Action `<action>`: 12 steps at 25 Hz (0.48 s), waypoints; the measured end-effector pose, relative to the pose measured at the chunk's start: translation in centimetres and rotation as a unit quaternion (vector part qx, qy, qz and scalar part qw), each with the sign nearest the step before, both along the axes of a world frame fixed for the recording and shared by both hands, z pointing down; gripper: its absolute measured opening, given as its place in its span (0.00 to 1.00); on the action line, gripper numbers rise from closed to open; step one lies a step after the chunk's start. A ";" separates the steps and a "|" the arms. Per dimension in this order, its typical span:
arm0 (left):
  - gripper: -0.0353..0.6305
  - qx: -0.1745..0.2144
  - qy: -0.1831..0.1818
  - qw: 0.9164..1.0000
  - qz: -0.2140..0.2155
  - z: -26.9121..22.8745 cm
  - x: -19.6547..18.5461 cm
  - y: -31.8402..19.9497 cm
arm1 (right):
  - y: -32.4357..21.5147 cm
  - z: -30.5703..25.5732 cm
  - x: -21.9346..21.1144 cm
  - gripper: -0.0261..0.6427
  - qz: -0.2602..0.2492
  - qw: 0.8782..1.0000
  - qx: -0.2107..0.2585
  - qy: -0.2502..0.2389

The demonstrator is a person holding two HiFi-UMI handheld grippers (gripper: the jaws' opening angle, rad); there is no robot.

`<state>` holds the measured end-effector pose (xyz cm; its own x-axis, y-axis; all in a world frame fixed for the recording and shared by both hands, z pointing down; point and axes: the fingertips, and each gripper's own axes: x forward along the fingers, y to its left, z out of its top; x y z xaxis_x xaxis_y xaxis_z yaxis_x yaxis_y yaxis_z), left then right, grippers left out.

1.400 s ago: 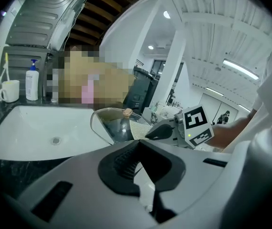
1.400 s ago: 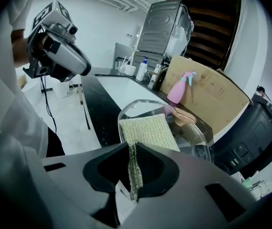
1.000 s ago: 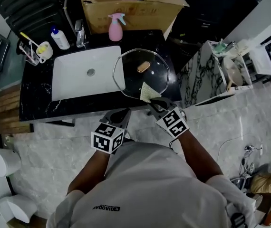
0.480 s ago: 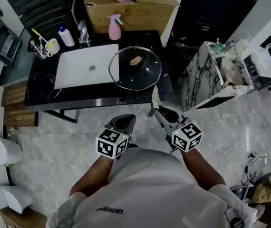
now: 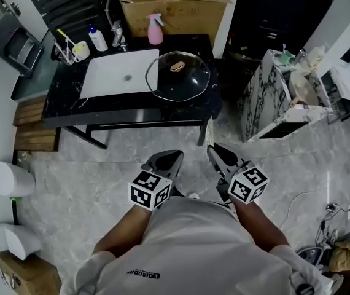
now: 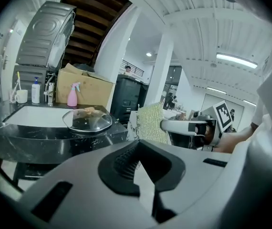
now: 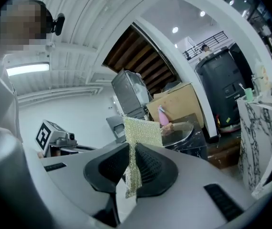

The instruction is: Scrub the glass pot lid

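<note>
The glass pot lid (image 5: 182, 74) with a tan knob lies on the black counter (image 5: 132, 112), overlapping the right edge of the white sink (image 5: 121, 74). It also shows far off in the left gripper view, where the lid (image 6: 87, 119) rests flat. My right gripper (image 7: 132, 149) is shut on a yellow-green scrub cloth (image 7: 141, 130), which stands up from its jaws. My left gripper (image 6: 137, 149) is shut with nothing in it. Both grippers, left (image 5: 169, 160) and right (image 5: 217, 153), hang over the floor, well short of the counter.
A pink spray bottle (image 5: 155, 31), a tap (image 5: 118, 35), a soap bottle (image 5: 98, 40) and a cup of brushes (image 5: 78, 51) line the counter's back. A cardboard box (image 5: 175, 5) stands behind. A marble-patterned cabinet (image 5: 267, 100) is to the right. Grey tile floor (image 5: 89, 171) lies in front.
The view has pulled back from the counter. The right gripper lifted the cloth off the lid's near edge and both grippers drew back over the floor.
</note>
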<state>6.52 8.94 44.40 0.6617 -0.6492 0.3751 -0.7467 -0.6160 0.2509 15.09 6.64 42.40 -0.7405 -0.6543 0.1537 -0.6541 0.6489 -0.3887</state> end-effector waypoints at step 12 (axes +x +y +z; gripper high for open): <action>0.07 -0.018 0.010 1.000 -0.015 -0.7 -0.1 2.6 | 3.5 -1.3 -1.2 0.15 -0.022 0.999 0.034 0.025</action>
